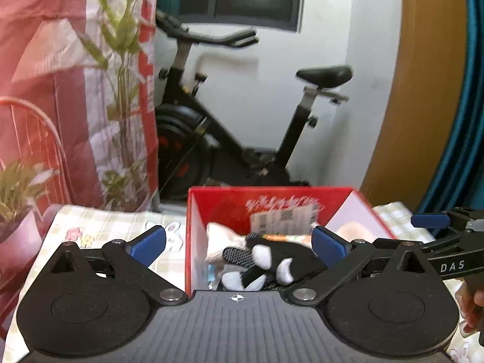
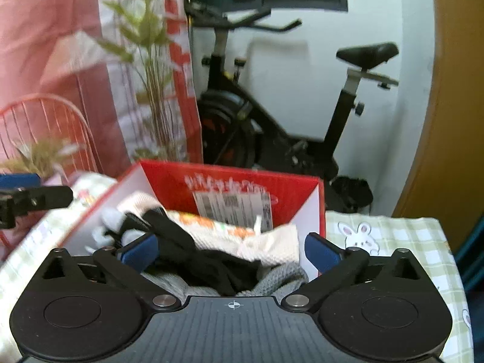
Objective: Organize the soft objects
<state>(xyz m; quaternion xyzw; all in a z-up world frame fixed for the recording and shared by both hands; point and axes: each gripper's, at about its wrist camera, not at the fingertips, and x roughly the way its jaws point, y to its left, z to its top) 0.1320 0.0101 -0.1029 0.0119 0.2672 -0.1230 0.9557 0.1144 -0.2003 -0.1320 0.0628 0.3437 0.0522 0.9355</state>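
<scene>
A red cardboard box stands on the checked tablecloth, filled with soft things. In the left wrist view a black-and-white glove-like item lies in it beside a cream cloth. My left gripper hovers open over the box's near edge, nothing between its blue pads. The right wrist view shows the box holding a black cloth, a white towel with orange print and a grey knit. My right gripper is open above them, touching none.
The table's checked cloth carries rabbit prints. An exercise bike stands behind the table by the white wall. A potted plant, a red wire chair and a pink curtain are at the left, a wooden door at the right.
</scene>
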